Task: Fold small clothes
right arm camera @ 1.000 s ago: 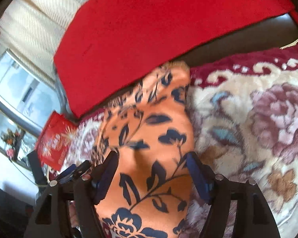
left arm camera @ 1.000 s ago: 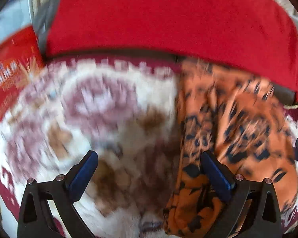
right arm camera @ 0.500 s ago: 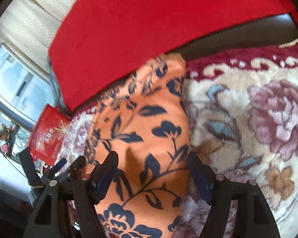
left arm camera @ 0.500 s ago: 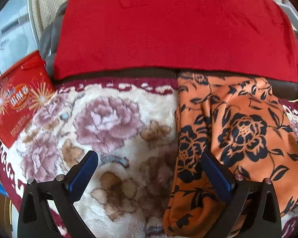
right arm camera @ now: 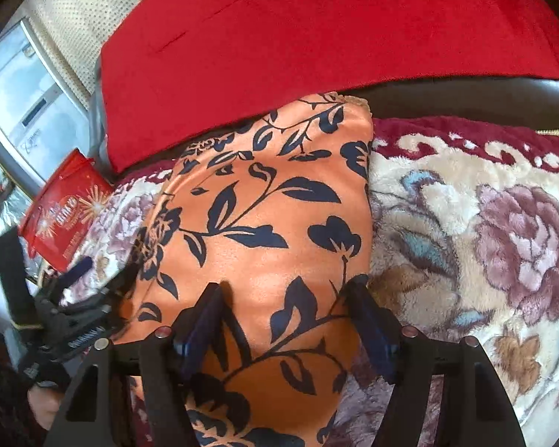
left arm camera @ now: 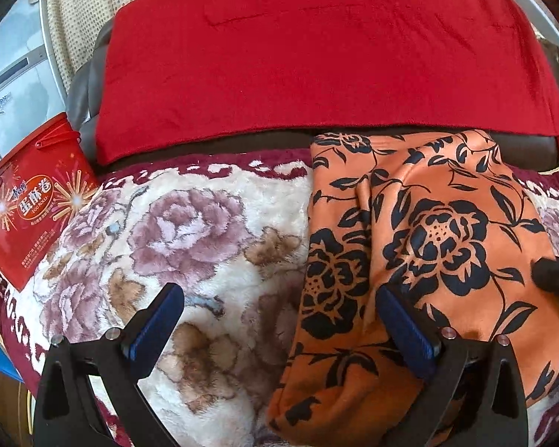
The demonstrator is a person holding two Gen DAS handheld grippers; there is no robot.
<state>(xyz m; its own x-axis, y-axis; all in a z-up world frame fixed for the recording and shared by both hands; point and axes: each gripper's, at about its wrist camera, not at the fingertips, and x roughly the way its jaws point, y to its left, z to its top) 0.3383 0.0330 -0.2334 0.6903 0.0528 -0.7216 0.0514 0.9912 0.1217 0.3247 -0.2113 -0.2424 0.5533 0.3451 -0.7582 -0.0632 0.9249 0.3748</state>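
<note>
An orange garment with a dark flower print (left arm camera: pixel 439 223) lies folded into a long strip on the plush floral blanket (left arm camera: pixel 190 223). My left gripper (left arm camera: pixel 279 316) hovers open over the blanket at the garment's left edge. Its right finger (left arm camera: pixel 402 331) is above the cloth and nothing sits between the pads. In the right wrist view the same garment (right arm camera: pixel 264 208) runs away from me. My right gripper (right arm camera: pixel 285 313) stands open low over its near end, with a finger over each side of the strip. The left gripper (right arm camera: pixel 82 298) shows blurred at the left there.
A red cloth (left arm camera: pixel 316 56) drapes over the dark seat back behind the blanket. A red snack box (left arm camera: pixel 29 205) stands at the blanket's left edge, with a window (right arm camera: pixel 29 111) and cream curtain behind. The blanket's maroon border (right arm camera: pixel 466 138) runs along the back.
The left wrist view has gone from motion blur to sharp and has pulled back a little from the garment. The right gripper has rolled slightly; its jaws stay equally wide over the cloth.
</note>
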